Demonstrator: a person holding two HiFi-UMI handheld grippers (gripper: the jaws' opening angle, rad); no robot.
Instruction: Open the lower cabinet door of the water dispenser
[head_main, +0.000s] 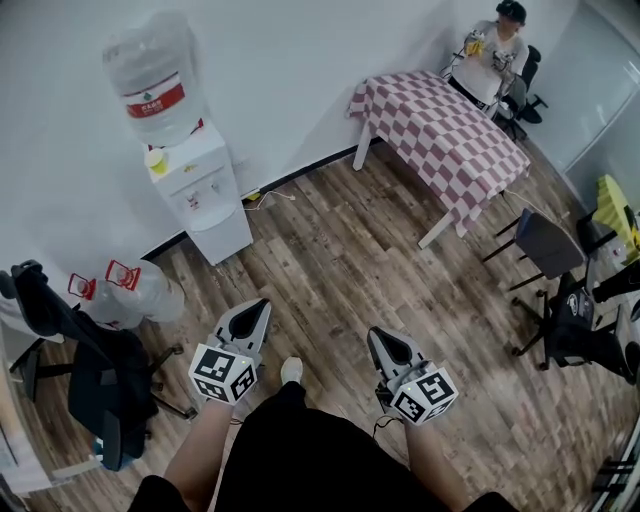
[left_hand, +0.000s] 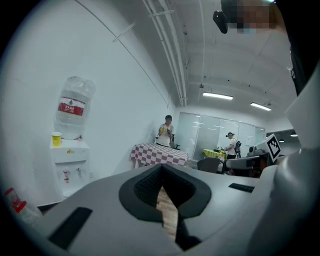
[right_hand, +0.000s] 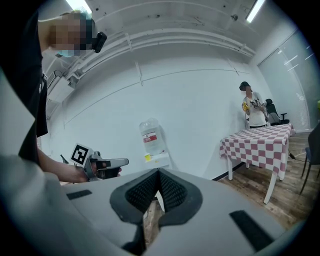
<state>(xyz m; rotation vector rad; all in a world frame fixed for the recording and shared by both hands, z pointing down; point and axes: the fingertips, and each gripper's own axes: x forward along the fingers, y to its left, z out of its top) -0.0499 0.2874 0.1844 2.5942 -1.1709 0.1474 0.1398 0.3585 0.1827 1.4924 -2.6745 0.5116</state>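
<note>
We hold the left gripper (head_main: 261, 304) and right gripper (head_main: 378, 336) clenched empty, well apart from the water dispenser (head_main: 205, 190), with the print on its bottle (head_main: 150, 60)'s red label (head_main: 154, 100) unreadable and its lower cabinet door (head_main: 228, 240) indistinct.

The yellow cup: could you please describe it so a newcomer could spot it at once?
Against the white wall stands a white water dispenser. On its top, beside the big clear red-labelled bottle, sits the cup, small and yellow.

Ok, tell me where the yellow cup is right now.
In the head view, upper left: the yellow cup stands on top of the water dispenser, beside its big bottle, against the wall.
</note>
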